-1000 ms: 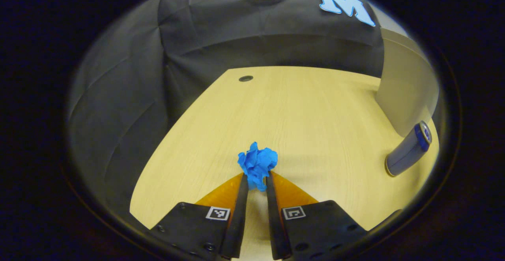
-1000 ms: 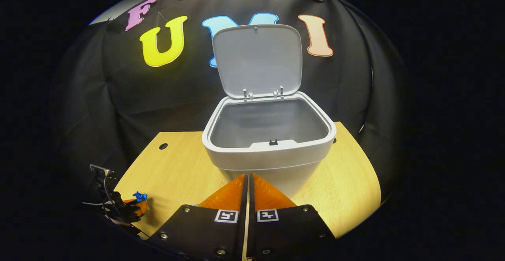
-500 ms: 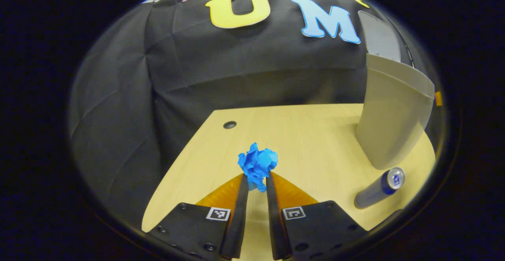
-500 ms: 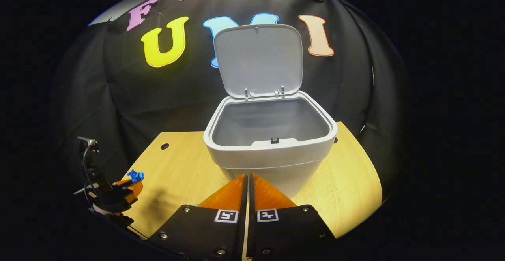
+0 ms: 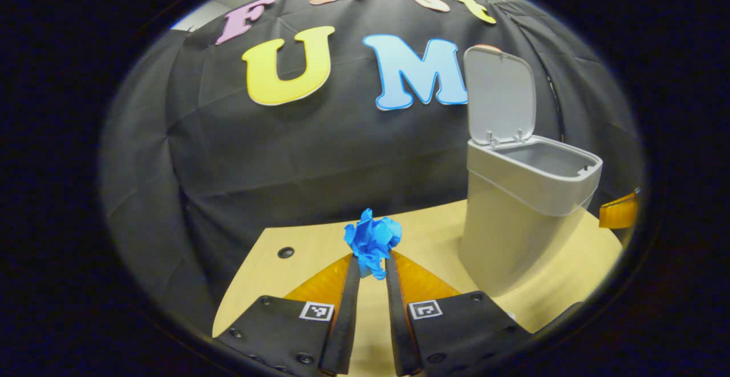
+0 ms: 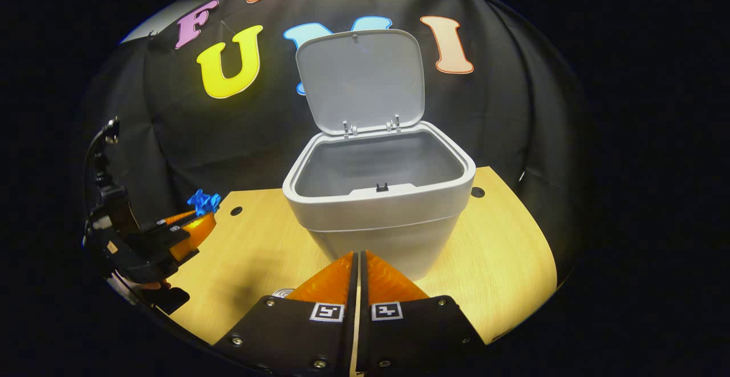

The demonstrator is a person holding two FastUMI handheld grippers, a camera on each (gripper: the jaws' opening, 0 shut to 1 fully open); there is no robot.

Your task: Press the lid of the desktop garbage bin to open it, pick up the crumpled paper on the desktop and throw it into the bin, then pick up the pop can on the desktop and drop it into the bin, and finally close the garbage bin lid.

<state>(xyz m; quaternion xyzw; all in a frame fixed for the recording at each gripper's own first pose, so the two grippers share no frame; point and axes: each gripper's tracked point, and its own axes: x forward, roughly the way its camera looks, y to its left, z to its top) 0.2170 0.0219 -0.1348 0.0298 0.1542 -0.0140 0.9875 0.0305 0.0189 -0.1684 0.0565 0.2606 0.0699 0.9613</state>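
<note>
Left gripper view: left tool clamps crumpled paper left of open bin.

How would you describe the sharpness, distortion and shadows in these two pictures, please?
In the left gripper view, the crumpled paper between the jaws looks sharp, while fisheye distortion bends the table edge and tilts the bin. In the right gripper view, the bin's open lid is evenly lit without glare, and a soft shadow falls on the table beside the left gripper.
</note>
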